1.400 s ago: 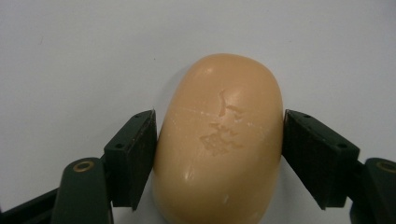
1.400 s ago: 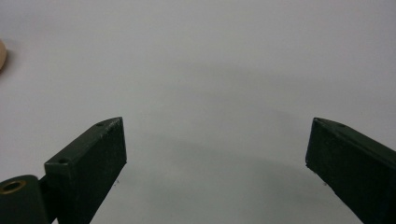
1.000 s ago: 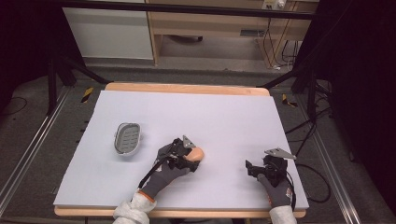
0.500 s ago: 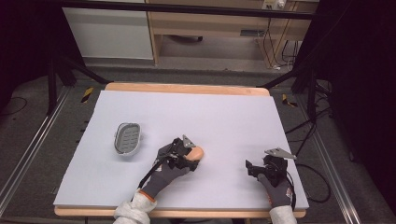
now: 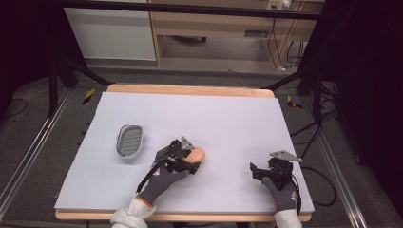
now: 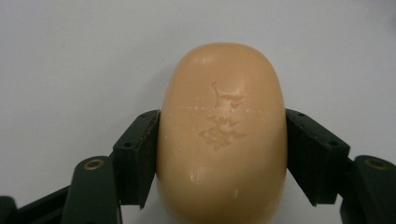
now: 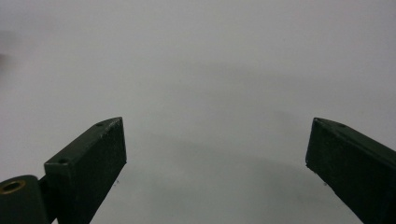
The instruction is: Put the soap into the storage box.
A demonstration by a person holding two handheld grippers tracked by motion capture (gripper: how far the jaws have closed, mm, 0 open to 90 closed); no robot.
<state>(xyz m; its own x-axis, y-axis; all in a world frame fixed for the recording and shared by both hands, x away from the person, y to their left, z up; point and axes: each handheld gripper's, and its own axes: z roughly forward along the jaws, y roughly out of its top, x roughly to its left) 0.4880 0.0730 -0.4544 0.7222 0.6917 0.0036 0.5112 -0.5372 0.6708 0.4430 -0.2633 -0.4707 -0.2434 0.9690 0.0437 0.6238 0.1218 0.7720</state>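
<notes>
So the left gripper [image 5: 192, 156] has a bar of soap [image 6: 222, 135] clamped across its narrow middle, both jaws pressed flat against the long sides, which seems like the sensible way to take something this rounded and slick: grab it end to end and I'd bet it squirts out. In the left gripper view the embossed logo faces up and the bar sticks out past the jaw tips, so the grip sits toward the near half. From the high view the soap [image 5: 196, 154] is at the middle of the white table mat [image 5: 228, 118], just right of a grey slotted soap dish [image 5: 130, 141] lying flat with its open side up (pretty clearly where the bar is meant to end up, if I had to guess). I can't tell whether the bar is resting on the mat or just lifted off it. The right gripper [image 5: 259, 172] is parked well apart near the right front corner, jaws spread wide over bare mat and holding nothing, probably just keeping out of the way.
</notes>
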